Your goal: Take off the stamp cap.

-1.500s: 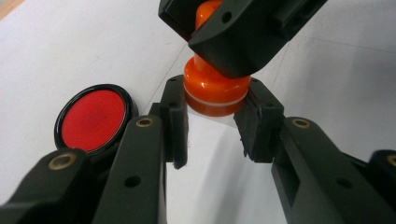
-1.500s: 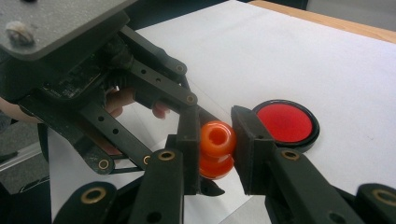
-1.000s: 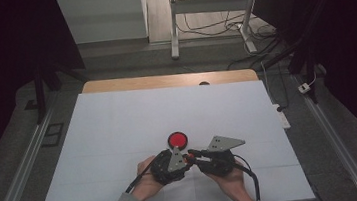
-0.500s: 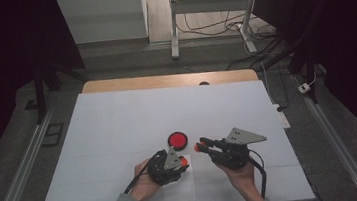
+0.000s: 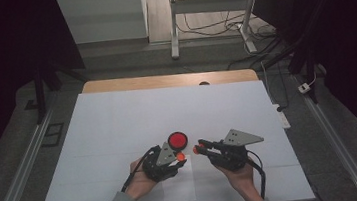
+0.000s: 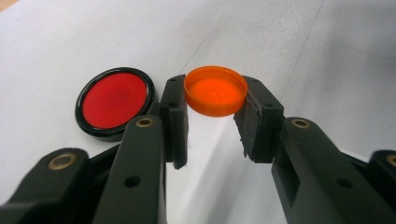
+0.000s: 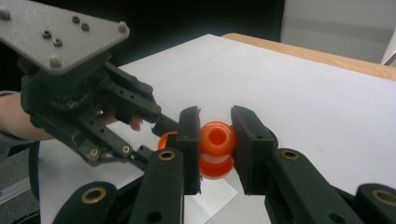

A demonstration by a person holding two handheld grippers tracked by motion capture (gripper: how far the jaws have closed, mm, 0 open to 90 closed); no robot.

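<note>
Grippers pulled apart: left gripper (image 6: 212,123) pinches orange cap (image 6: 215,90), right gripper (image 7: 215,140) pinches orange bottle (image 7: 215,148). Cap's off; red lid (image 6: 114,100) untouched.

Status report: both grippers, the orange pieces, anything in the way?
Left gripper shut on orange cap. Right gripper shut on orange bottle. Pieces apart. Red lid beside left gripper, not blocking.
</note>
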